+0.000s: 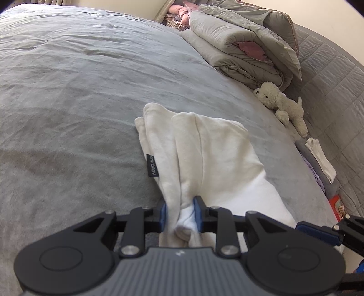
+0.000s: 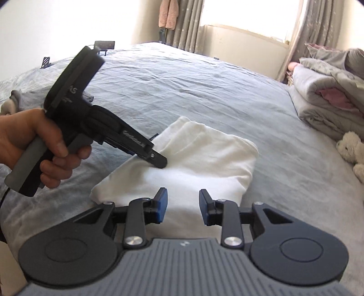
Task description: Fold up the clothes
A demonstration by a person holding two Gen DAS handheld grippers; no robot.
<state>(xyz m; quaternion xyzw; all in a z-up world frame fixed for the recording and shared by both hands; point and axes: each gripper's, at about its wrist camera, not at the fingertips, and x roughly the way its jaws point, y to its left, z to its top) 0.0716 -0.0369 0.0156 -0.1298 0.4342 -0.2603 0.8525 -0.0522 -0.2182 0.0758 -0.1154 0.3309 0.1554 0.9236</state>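
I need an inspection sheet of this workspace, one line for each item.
Surface: bed under grey cover, wrinkled.
Job's things: white garment, partly folded, lying on the bed.
Clutter: plush toy; folded duvet; small clothes stack by the bed edge.
Grippers: left gripper shut on the white garment; right gripper open, fingers above the garment's near edge.
Cables: dark cable under the hand.
Surroundings: window, curtains.

Garment [image 1: 204, 148]: white, soft, folded into a thick bundle
Place: on grey bed
Near edge: bunched, lifted
Tag: small, dark, left edge
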